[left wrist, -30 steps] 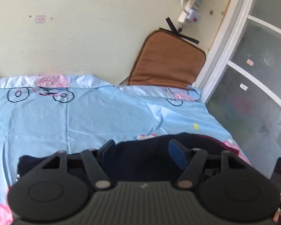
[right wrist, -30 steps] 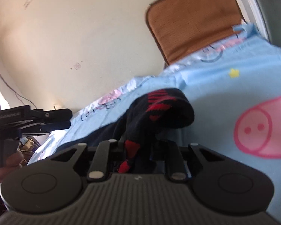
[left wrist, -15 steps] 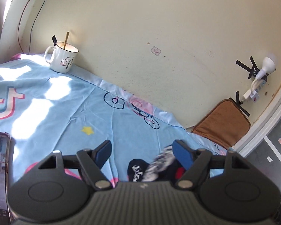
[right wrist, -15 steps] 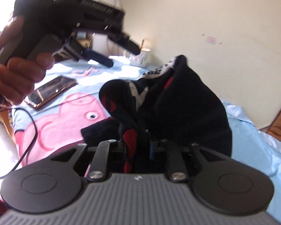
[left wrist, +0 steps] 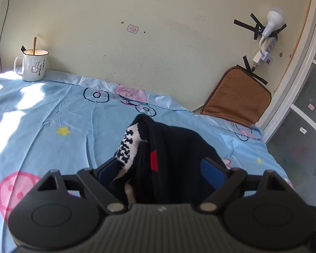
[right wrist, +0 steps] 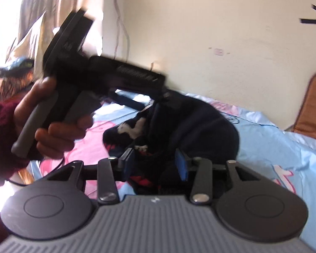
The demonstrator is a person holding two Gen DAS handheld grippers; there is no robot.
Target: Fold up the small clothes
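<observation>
Dark knit garment (left wrist: 174,147), navy with white pattern and red patches, sits bunched up over the blue cartoon bedsheet (left wrist: 52,116), right in front of both grippers. We read it as mid-fold: the cloth is doubled over itself in a loose heap, not flat, not squared. Left to do, we judge: lay it down, flatten, finish the fold. No tidy result visible yet.

Left gripper (left wrist: 161,172): jaws have just been opening and stand wide, the garment sitting between the blue pads, which do not press on it. We call it released. A hand (right wrist: 52,126) in a dark red sleeve grips its handle, seen blurred in the right wrist view.

Right gripper (right wrist: 155,164): jaws have just been opening too, now partly spread, cloth lying between them; gaps show beside both pads, so we read no clamp.

Further out: white mug (left wrist: 32,65) by the wall, brown cushion (left wrist: 238,99) leaning in the corner.
</observation>
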